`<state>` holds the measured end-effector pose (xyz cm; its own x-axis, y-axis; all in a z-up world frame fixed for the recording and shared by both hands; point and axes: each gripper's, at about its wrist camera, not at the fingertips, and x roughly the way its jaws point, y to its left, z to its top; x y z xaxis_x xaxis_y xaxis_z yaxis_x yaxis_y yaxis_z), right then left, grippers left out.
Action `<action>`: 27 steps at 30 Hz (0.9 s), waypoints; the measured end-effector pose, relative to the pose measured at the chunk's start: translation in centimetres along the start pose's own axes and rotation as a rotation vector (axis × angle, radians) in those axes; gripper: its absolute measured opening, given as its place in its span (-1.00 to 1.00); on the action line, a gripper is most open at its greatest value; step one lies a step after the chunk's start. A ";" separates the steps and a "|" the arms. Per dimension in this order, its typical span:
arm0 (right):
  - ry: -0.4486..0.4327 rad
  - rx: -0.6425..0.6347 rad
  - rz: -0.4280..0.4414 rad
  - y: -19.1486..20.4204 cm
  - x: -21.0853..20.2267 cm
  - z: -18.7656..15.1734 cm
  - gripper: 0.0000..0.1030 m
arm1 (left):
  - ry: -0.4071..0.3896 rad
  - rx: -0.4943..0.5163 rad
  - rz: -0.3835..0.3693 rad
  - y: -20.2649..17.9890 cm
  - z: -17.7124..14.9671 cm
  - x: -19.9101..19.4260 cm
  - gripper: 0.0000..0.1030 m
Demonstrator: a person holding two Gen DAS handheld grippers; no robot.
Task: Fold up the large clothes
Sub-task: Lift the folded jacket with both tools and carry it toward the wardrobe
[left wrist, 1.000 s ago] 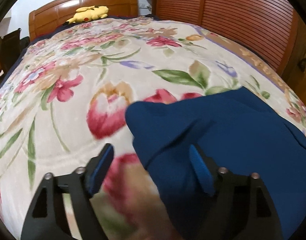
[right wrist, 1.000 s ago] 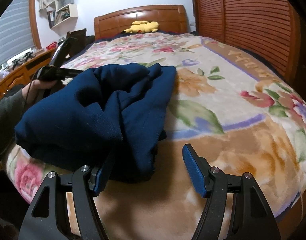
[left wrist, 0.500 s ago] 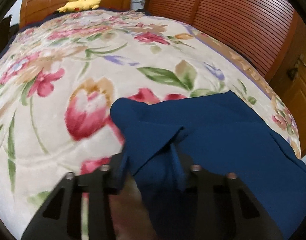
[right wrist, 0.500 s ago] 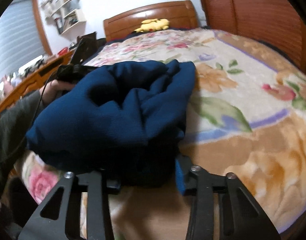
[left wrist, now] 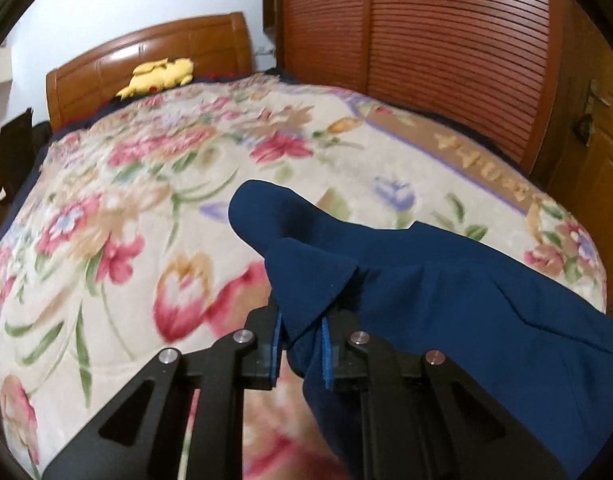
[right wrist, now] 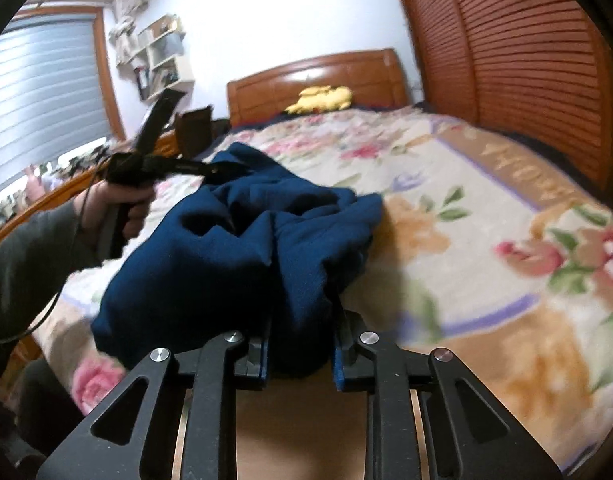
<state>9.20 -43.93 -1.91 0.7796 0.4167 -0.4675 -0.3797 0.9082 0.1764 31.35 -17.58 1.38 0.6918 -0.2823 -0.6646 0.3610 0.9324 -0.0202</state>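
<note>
Navy garment: dark blue knit cloth garment point(right wrist: 242, 248), bunched in a heap on the bed near its foot edge, at 6 o'clock in both wrist views.
Bed cover: cream plush blanket with red and orange flowers point(left wrist: 138, 208), spread over the whole bed.
Left gripper point(left wrist: 302, 340): narrow, pinching a fold of the garment between its blue pads; seen from the right wrist view at 10 o'clock, raised above the heap.
Right gripper point(right wrist: 300, 354): narrow, clamped on a thick bundle of the garment at the near edge.
Step in hand: judged to be lifting and spreading the heap so it can be laid flat.
Method: draw the two grips apart evenly, keep the cloth taut, avoid dragging the blanket.
Edges: bed foot close below; slatted red-brown wooden wardrobe doors point(left wrist: 446, 60) along 3 o'clock.
Open room: wide bare blanket toward 12 o'clock, up to the yellow plush toy point(left wrist: 158, 76) by the headboard.
</note>
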 end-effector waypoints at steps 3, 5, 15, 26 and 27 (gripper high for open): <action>-0.029 -0.003 -0.050 -3.1 -1.7 1.2 -0.61 | -0.025 0.030 -0.015 -3.9 1.8 0.7 -0.78; -0.046 -0.016 -0.096 -5.2 -3.0 2.0 -0.62 | -0.040 0.049 -0.042 -6.7 3.1 1.6 -0.78; -0.065 -0.100 -0.406 -16.4 -9.4 6.0 -0.62 | -0.137 0.126 -0.220 -21.5 9.7 6.7 -0.78; -0.030 -0.040 -0.608 -25.2 -14.6 3.4 -0.63 | -0.119 0.215 -0.334 -32.1 11.5 10.8 -0.70; -0.020 -0.020 -0.614 -26.2 -14.6 3.1 -0.62 | -0.112 0.236 -0.312 -32.8 11.3 11.2 -0.68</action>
<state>9.25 -73.69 2.97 0.8683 -0.1813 -0.4618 0.1324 0.9818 -0.1365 34.38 -53.88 3.05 0.5853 -0.5785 -0.5682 0.6889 0.7244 -0.0280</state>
